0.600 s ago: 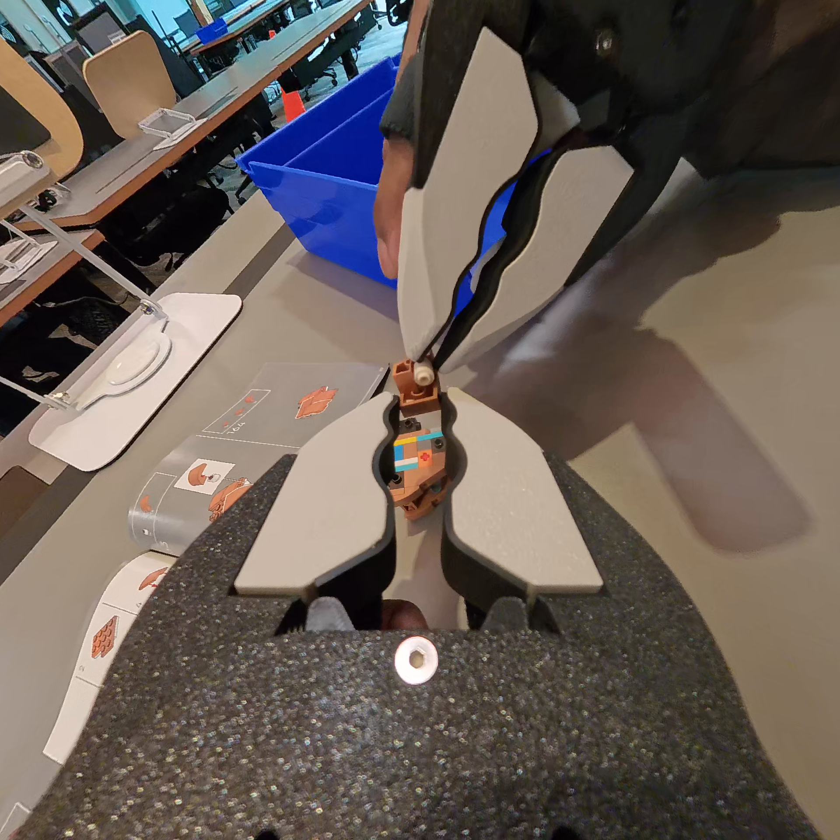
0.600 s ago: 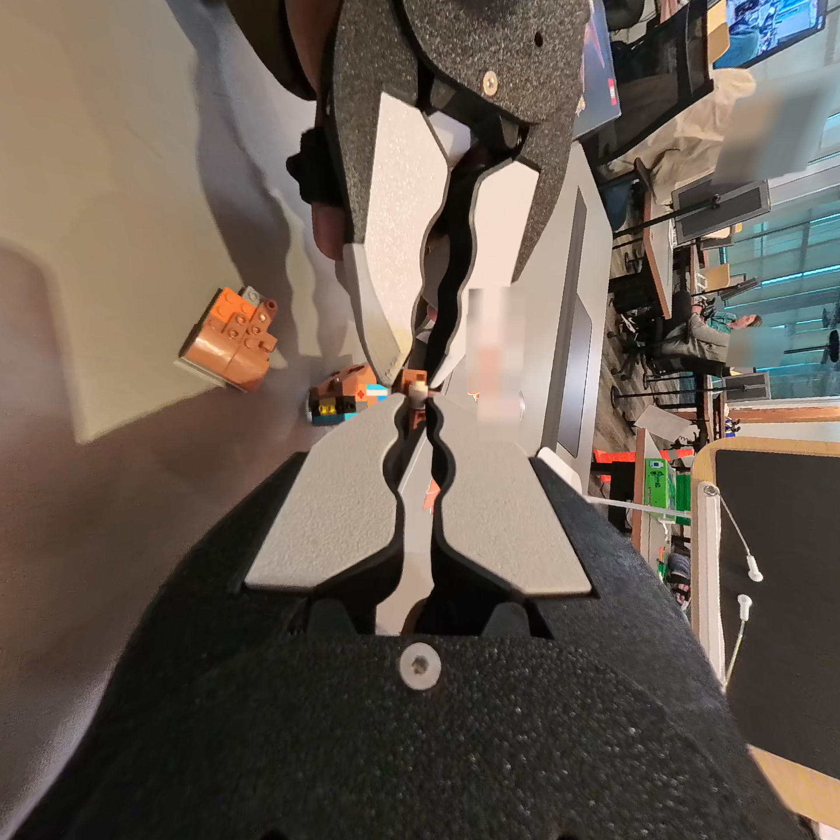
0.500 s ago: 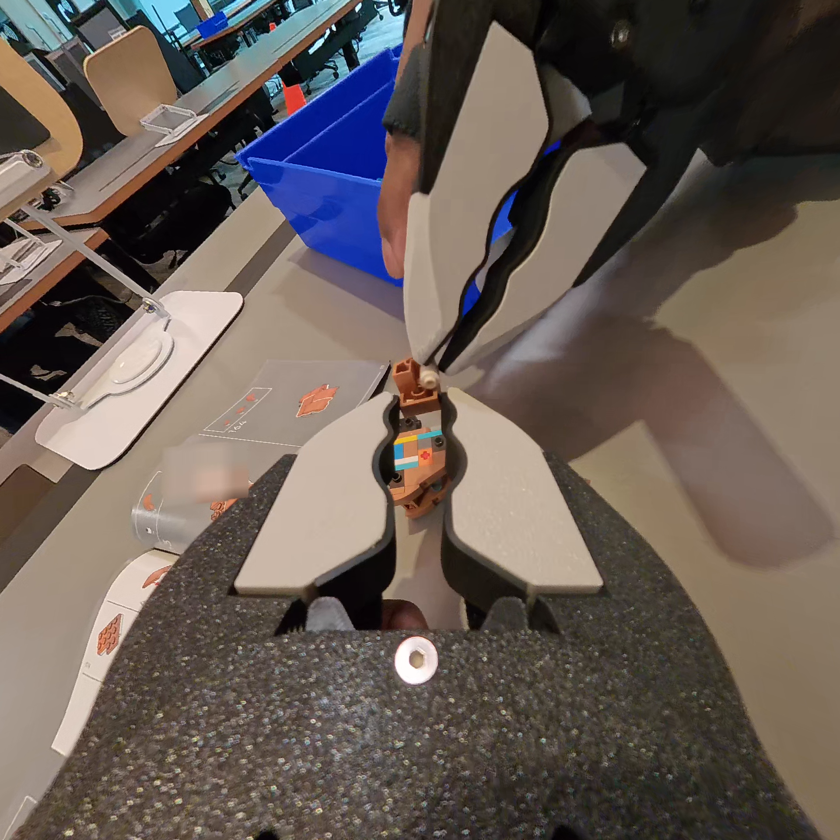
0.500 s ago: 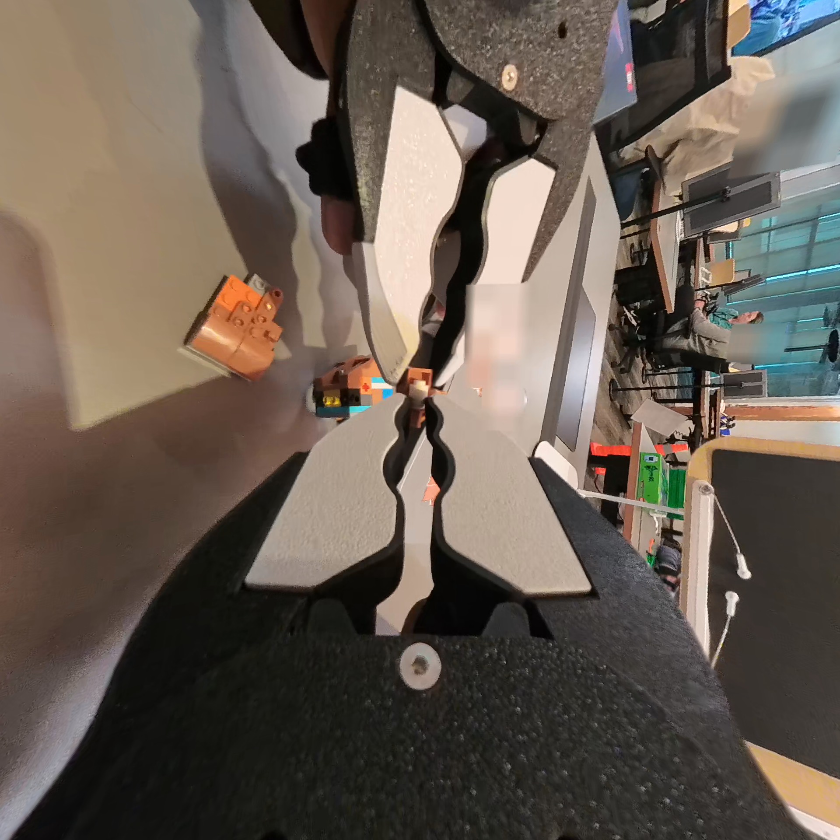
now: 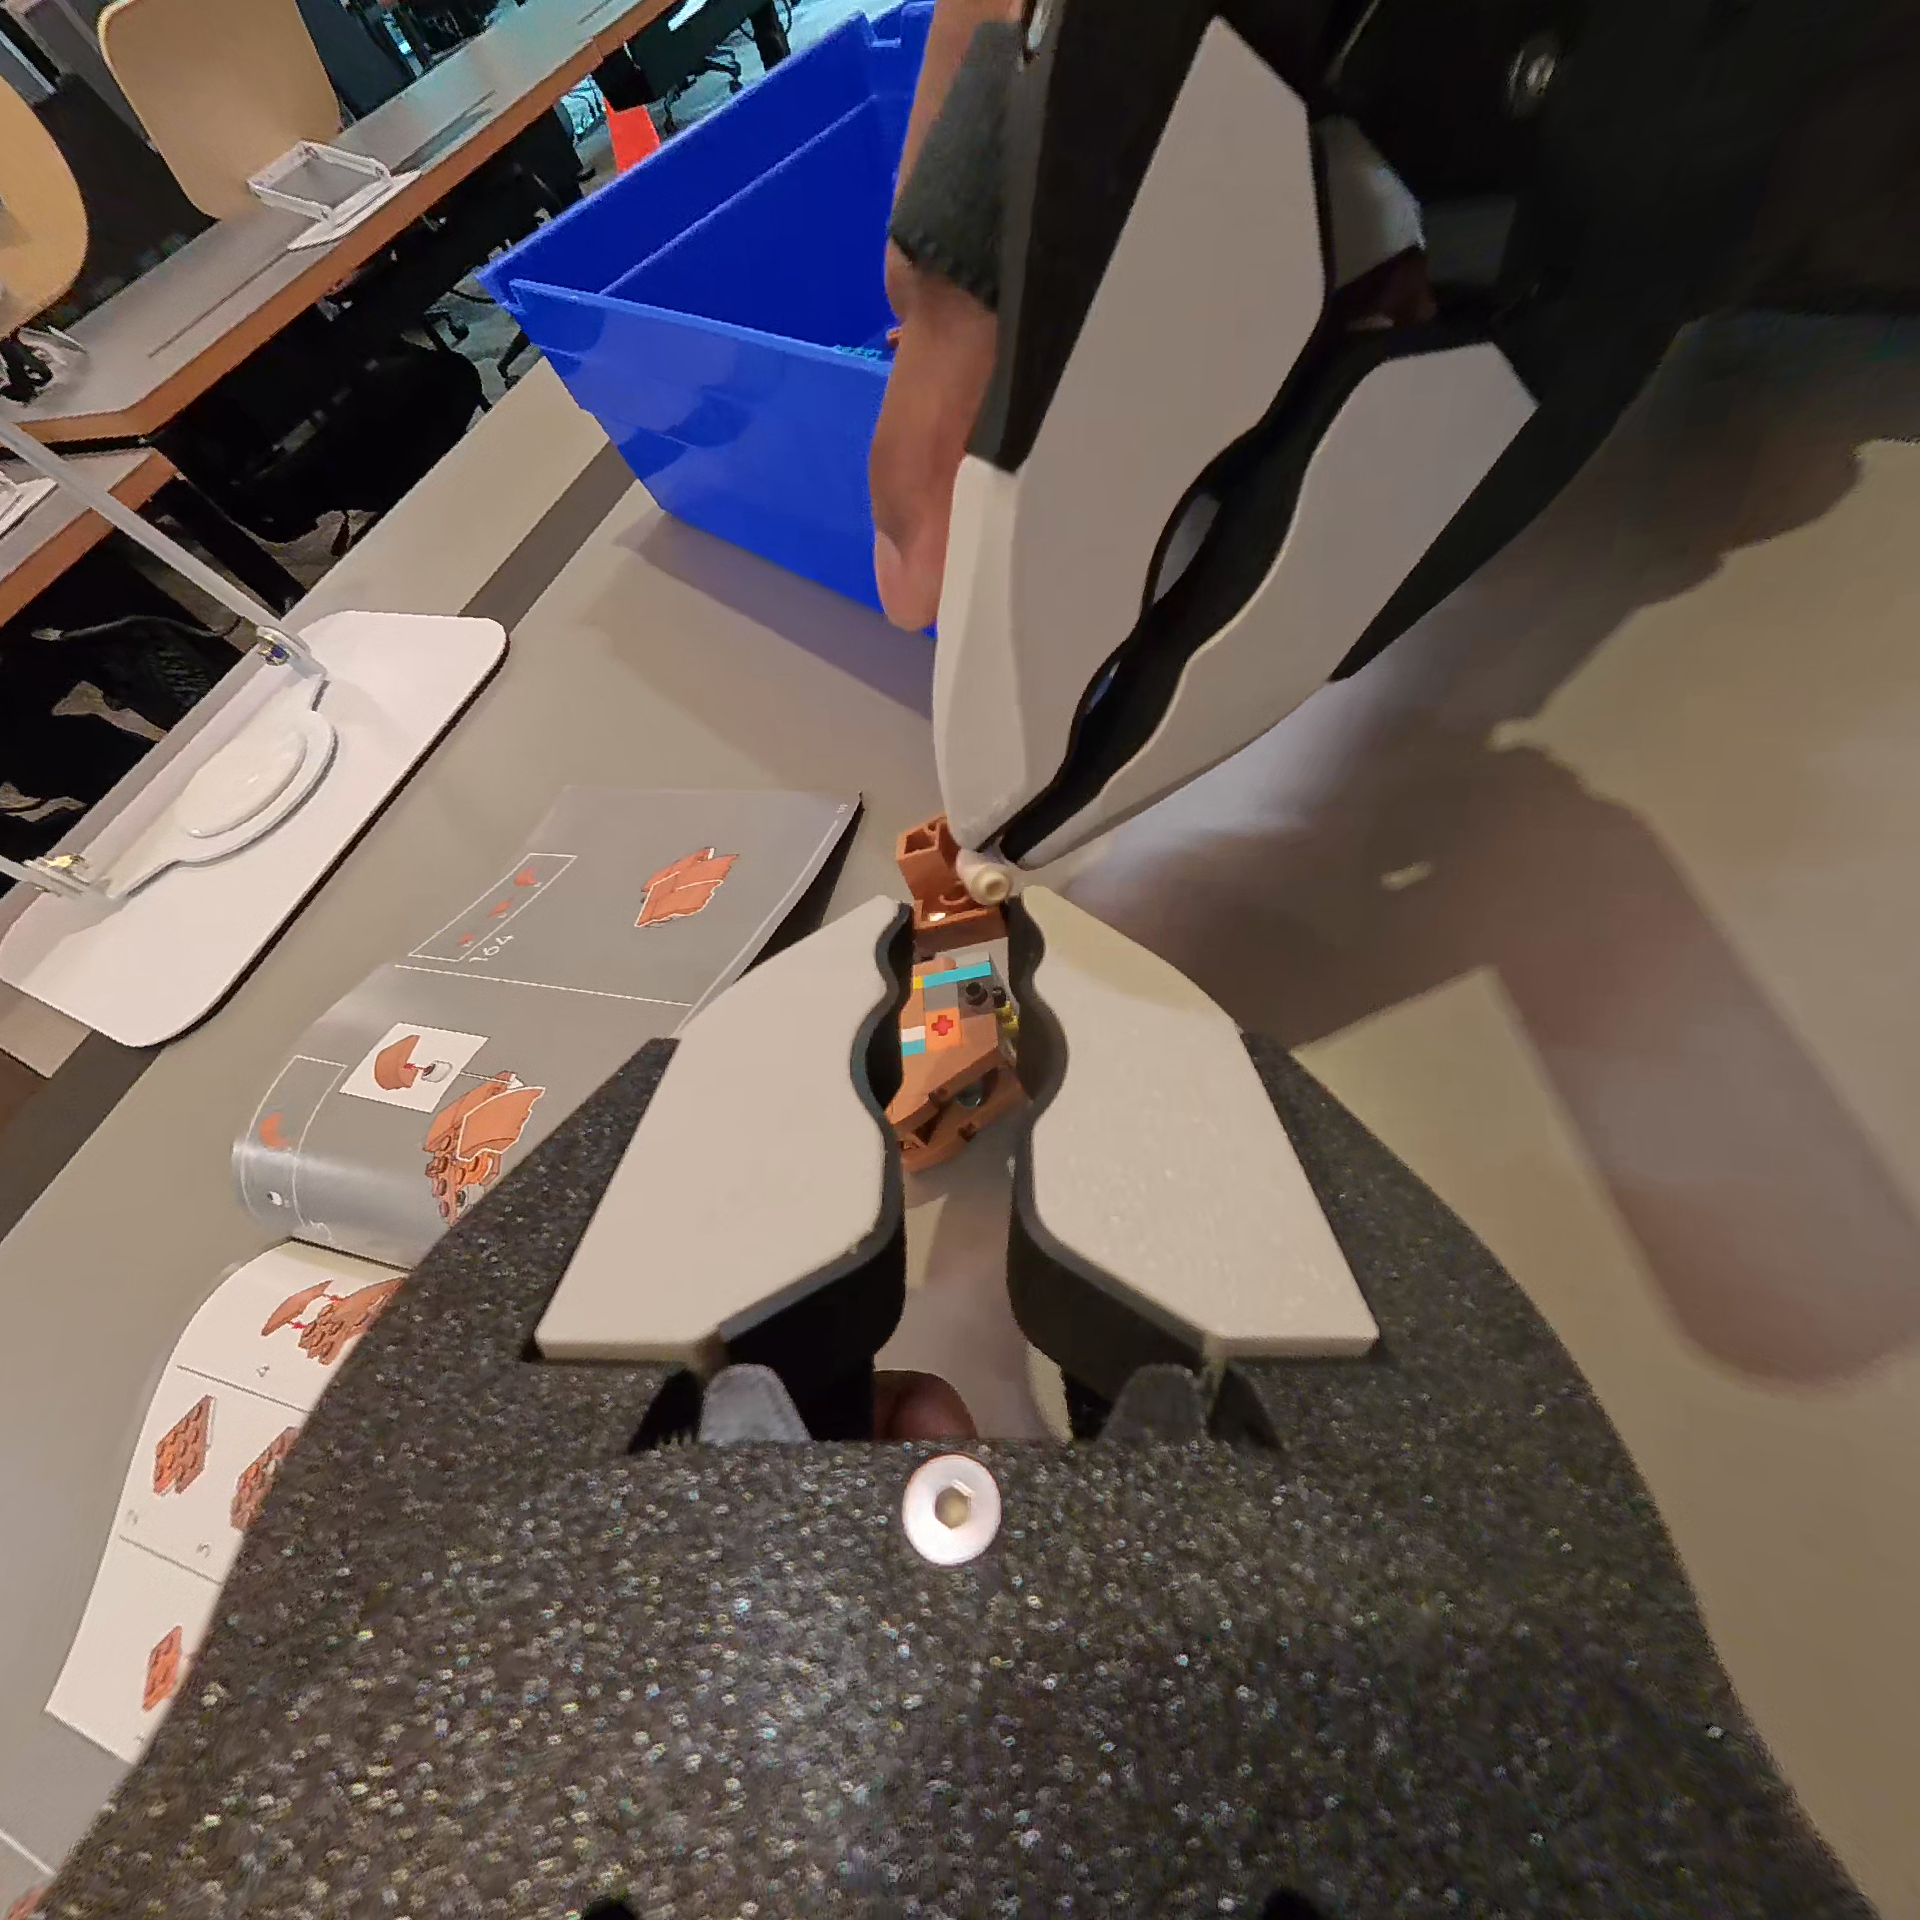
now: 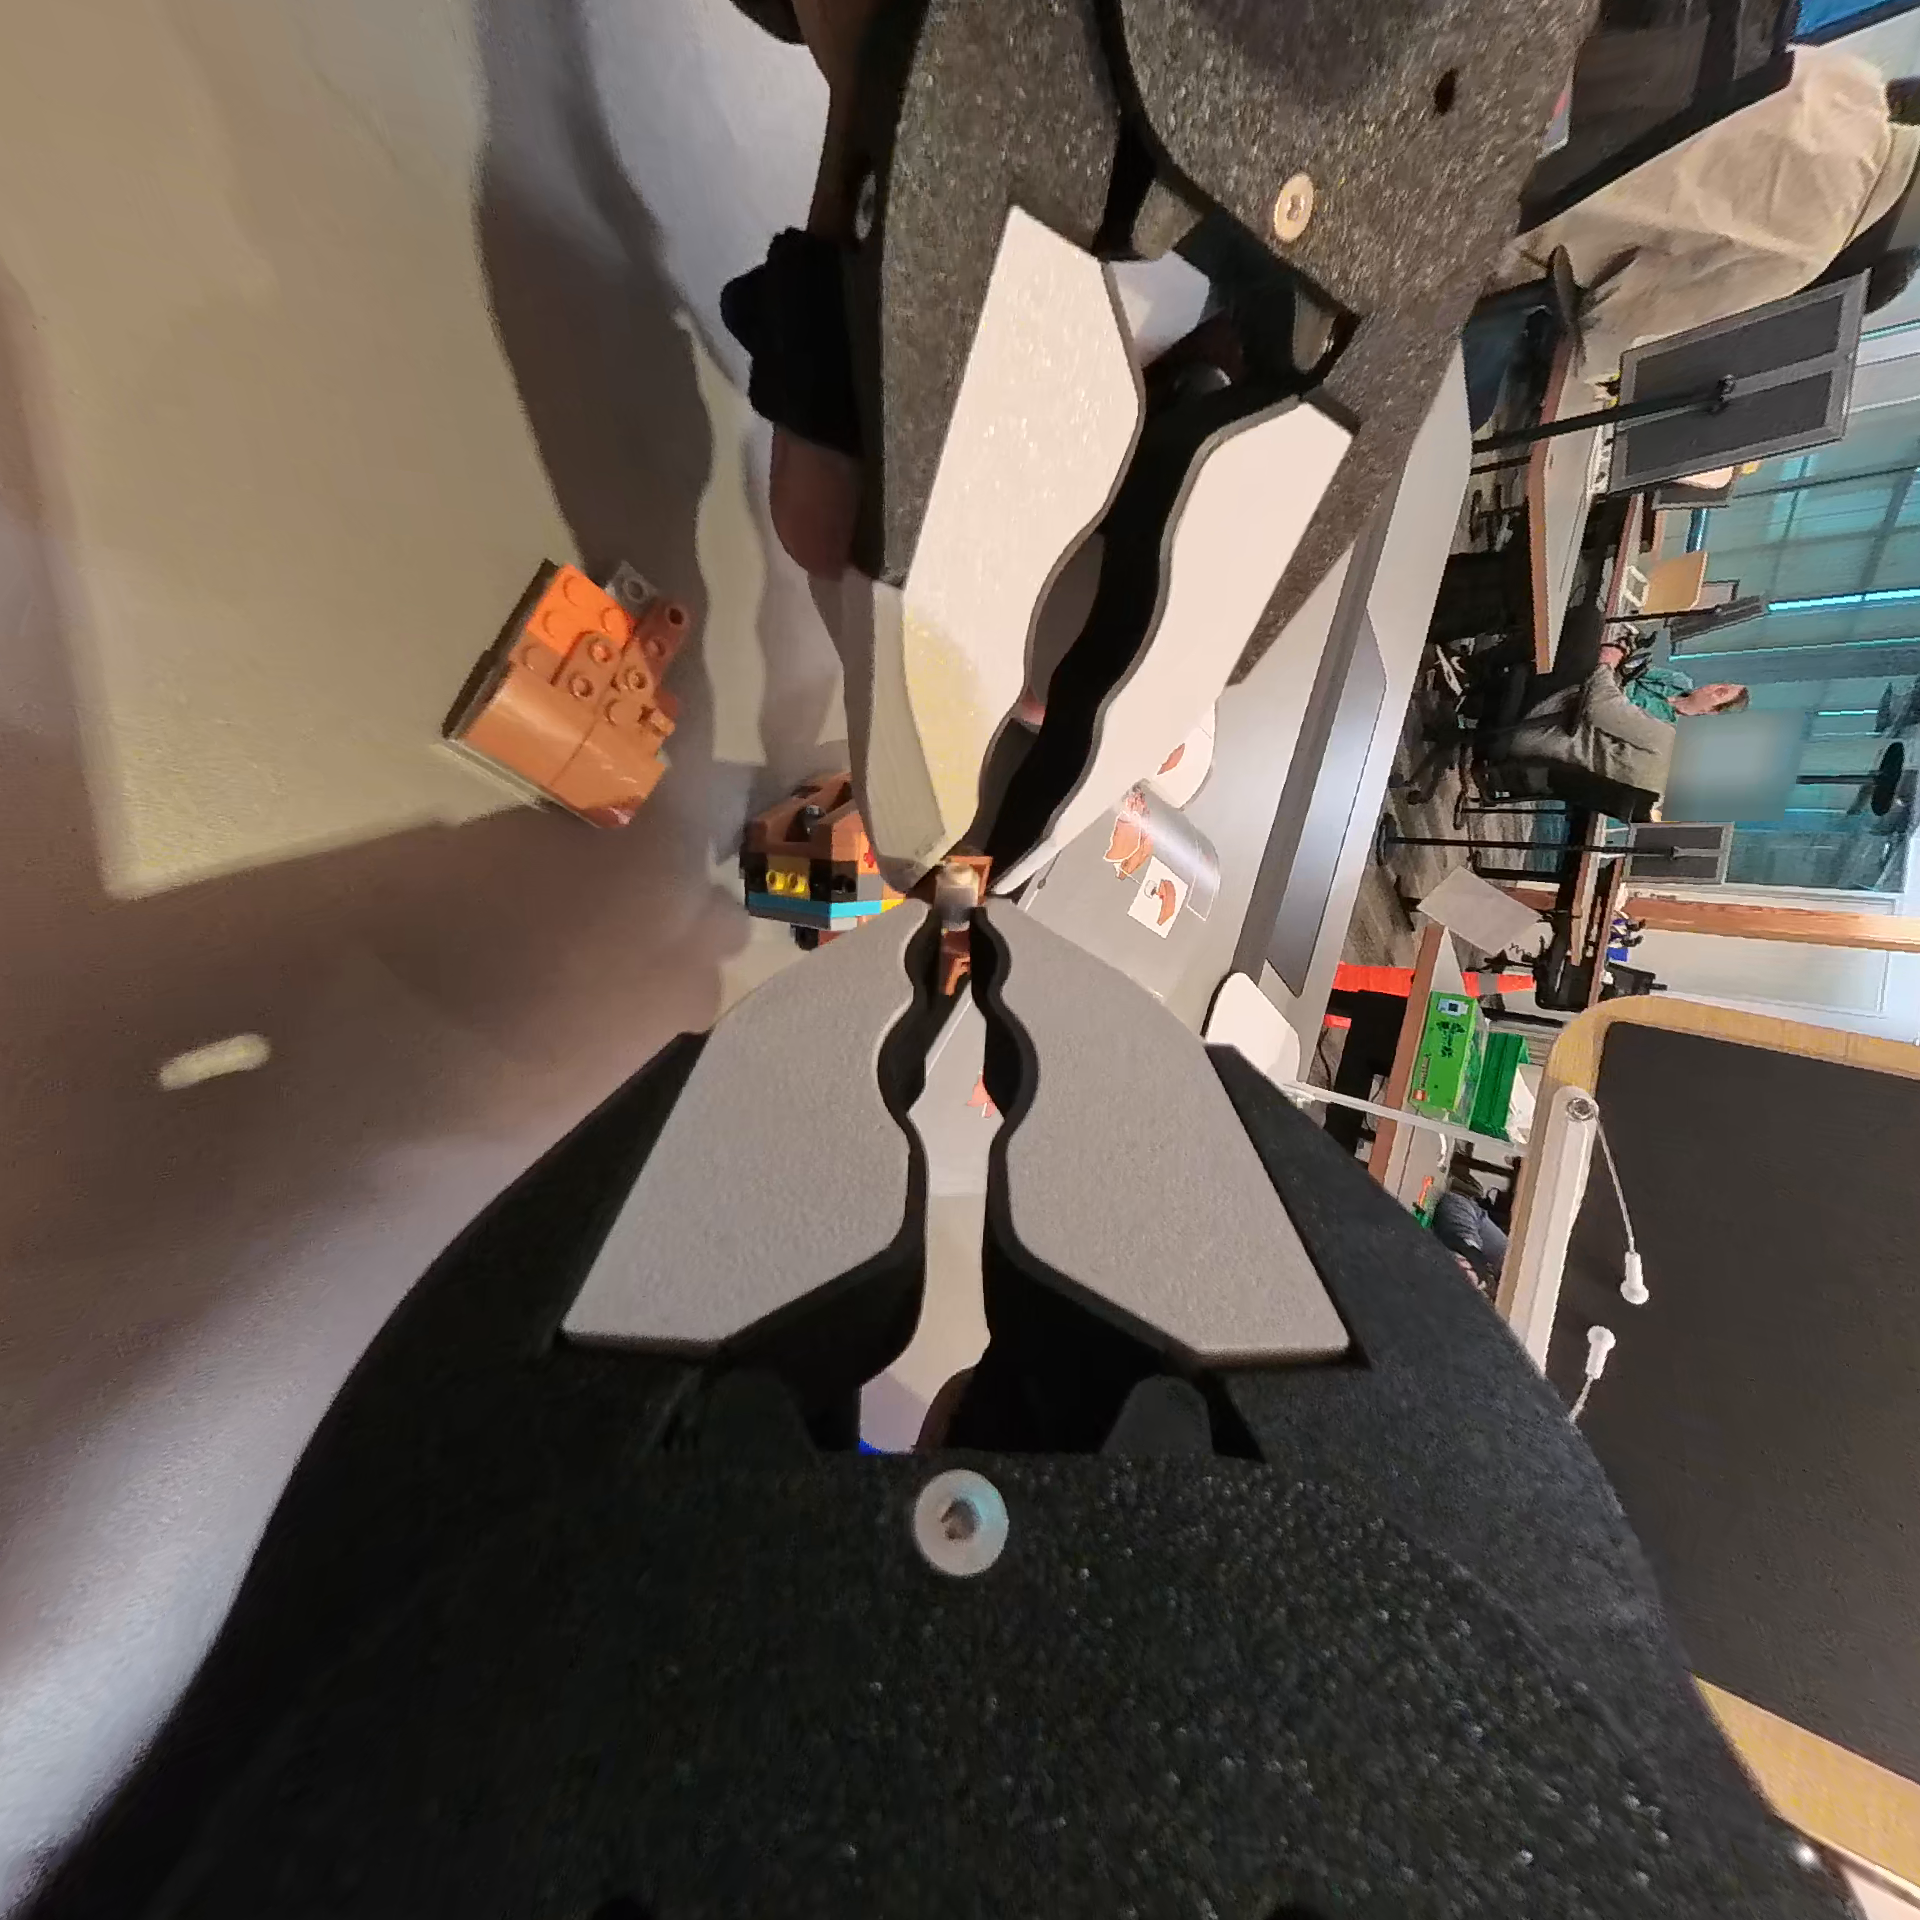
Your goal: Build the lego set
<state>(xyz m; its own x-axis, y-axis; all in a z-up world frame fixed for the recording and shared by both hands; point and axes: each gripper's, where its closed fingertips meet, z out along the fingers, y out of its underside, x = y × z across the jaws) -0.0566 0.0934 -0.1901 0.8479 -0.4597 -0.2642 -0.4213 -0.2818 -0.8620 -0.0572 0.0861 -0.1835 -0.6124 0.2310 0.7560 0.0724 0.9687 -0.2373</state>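
Note:
In the left wrist view my left gripper (image 5: 961,914) is shut on a brown lego assembly (image 5: 951,1049) with teal, grey and orange tiles, held above the grey table (image 5: 1621,997). My right gripper (image 5: 992,854) comes down from the top, shut on a small white peg (image 5: 982,878). The peg touches the brown brick (image 5: 933,868) at the assembly's top end. In the right wrist view my right gripper (image 6: 951,920) pinches the white peg (image 6: 956,888) tip to tip with the left gripper (image 6: 961,868), and the assembly (image 6: 810,878) sticks out to the left.
A second orange-brown lego block (image 6: 577,707) lies on the table left of the grippers. An open instruction booklet (image 5: 644,914) lies to the left, with a white lamp base (image 5: 239,810) beyond it. A blue bin (image 5: 748,395) stands at the back. Desks and chairs are farther off. Left and right tips are no more than a few centimetres apart.
Both grippers stay shut and tip to tip. The right gripper has tilted a little and the assembly has turned slightly in the left gripper. The peg stays at the brown brick.

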